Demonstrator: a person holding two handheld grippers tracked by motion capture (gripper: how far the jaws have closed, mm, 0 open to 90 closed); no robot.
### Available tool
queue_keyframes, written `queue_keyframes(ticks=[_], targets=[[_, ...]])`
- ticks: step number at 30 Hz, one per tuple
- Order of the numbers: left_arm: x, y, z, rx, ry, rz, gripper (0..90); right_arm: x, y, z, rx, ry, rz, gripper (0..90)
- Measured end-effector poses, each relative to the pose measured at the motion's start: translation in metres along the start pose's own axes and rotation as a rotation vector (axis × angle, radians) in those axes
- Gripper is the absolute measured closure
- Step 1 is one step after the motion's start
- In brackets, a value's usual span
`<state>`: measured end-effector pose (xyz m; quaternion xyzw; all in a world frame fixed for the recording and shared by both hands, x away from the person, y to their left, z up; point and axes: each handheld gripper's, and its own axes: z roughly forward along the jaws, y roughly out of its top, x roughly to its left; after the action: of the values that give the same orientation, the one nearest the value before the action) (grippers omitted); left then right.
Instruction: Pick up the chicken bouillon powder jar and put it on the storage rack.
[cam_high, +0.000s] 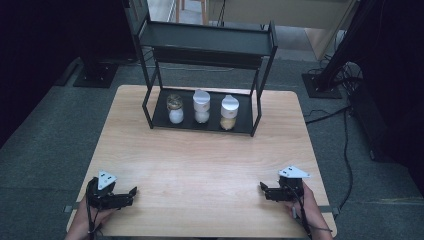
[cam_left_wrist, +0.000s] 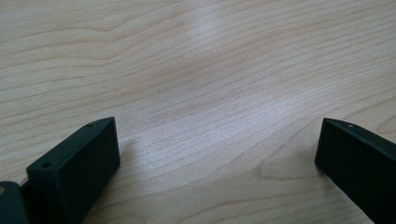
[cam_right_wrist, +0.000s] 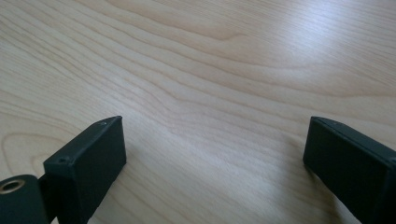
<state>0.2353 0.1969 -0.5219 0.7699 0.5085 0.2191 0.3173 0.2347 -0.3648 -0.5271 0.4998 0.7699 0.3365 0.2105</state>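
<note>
Resting low over the bare counter (cam_high: 200, 165) | left gripper (cam_high: 131, 192) spread, nothing between jaws | right gripper (cam_high: 264, 189) spread, nothing between jaws | three jars (cam_high: 202, 106) on black rack (cam_high: 150, 107), well ahead of both, untouched

A light wooden table (cam_high: 200, 165) with rounded corners stands on dark grey carpet (cam_high: 45, 140). At its far edge sits a black metal two-tier shelf rack (cam_high: 207, 40). Beyond the rack the floor turns paler and brighter, where the legs of a wooden stool or chair (cam_high: 192, 10) and a light wooden panel (cam_high: 320, 30) show. Black stand bases (cam_high: 95, 75) rest on the carpet at either side, with black cables (cam_high: 345, 145) trailing along the right. The room's edges are dark.
</note>
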Motion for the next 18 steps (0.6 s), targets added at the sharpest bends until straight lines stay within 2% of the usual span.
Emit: queue_keyframes(ticks=[18], targets=[[0.0, 0.0, 0.0, -0.001, 0.002, -0.001, 0.0, -0.009, -0.015, -0.016, -0.001, -0.025, 0.022, 5.6]])
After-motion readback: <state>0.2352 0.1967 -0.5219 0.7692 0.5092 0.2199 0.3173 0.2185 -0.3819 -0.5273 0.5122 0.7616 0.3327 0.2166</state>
